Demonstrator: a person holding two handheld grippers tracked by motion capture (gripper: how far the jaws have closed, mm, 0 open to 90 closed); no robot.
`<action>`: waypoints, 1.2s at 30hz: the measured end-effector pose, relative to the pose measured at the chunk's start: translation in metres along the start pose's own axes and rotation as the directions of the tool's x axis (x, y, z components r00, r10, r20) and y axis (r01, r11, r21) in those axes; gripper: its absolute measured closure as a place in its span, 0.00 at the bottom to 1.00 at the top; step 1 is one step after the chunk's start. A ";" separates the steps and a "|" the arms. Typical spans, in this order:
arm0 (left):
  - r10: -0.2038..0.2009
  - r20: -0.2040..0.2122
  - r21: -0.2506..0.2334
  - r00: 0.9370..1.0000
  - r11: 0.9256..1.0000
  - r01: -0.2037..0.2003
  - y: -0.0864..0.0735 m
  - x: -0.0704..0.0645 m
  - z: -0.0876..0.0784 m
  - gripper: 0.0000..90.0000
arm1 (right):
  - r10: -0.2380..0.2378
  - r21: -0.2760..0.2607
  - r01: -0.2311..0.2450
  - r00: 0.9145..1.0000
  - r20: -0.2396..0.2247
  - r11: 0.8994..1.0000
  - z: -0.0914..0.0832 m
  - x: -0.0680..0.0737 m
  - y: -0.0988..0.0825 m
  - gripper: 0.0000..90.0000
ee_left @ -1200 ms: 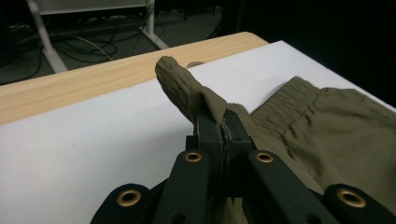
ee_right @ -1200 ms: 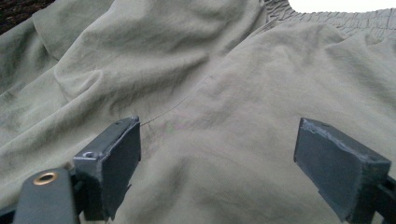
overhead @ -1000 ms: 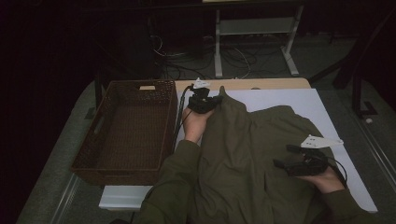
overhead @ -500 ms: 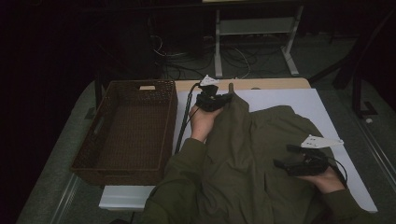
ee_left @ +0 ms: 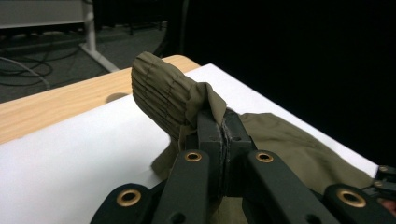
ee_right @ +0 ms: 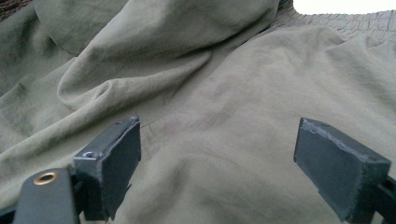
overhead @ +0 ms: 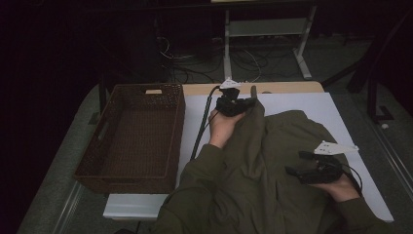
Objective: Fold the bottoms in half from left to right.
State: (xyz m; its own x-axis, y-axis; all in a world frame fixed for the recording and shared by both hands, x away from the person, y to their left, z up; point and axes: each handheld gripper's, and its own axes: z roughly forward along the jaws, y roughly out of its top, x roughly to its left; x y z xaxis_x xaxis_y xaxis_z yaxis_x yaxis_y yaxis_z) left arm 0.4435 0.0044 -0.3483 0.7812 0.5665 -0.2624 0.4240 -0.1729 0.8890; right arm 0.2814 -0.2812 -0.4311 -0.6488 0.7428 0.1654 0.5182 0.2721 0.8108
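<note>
Pinching olive garment (overhead: pixel 272 161) cuff, left tongs (overhead: pixel 242 104) raised, right tongs (overhead: pixel 306 164) agape

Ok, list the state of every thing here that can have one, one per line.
left gripper: shut on the garment's gathered cuff.
right gripper: open, jaws wide apart over the fabric.
olive garment: crumpled on the white sheet, cuff lifted.
wicker basket: upright, nothing visible inside.
white sheet: lying flat on the table.
</note>
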 end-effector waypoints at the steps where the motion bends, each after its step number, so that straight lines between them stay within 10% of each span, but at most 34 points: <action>1: 0.000 0.000 0.000 1.000 1.000 0.000 0.000 0.000 0.000 0.98 | 0.000 0.000 0.000 1.000 0.000 1.000 0.000 0.000 0.000 0.17; 36: -0.013 0.224 0.091 0.974 0.996 -0.007 -0.030 -0.046 0.076 0.97 | -0.003 -0.004 0.003 1.000 -0.007 1.000 0.000 0.000 0.000 0.17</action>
State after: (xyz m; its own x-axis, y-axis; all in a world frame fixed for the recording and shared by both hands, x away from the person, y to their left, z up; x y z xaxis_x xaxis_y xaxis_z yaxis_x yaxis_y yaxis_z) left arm 0.4291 -0.0776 -0.3914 0.8583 0.3736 -0.3516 0.4581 -0.2495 0.8532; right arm 0.2818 -0.2816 -0.4307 -0.6542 0.7377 0.1668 0.5138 0.2717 0.8137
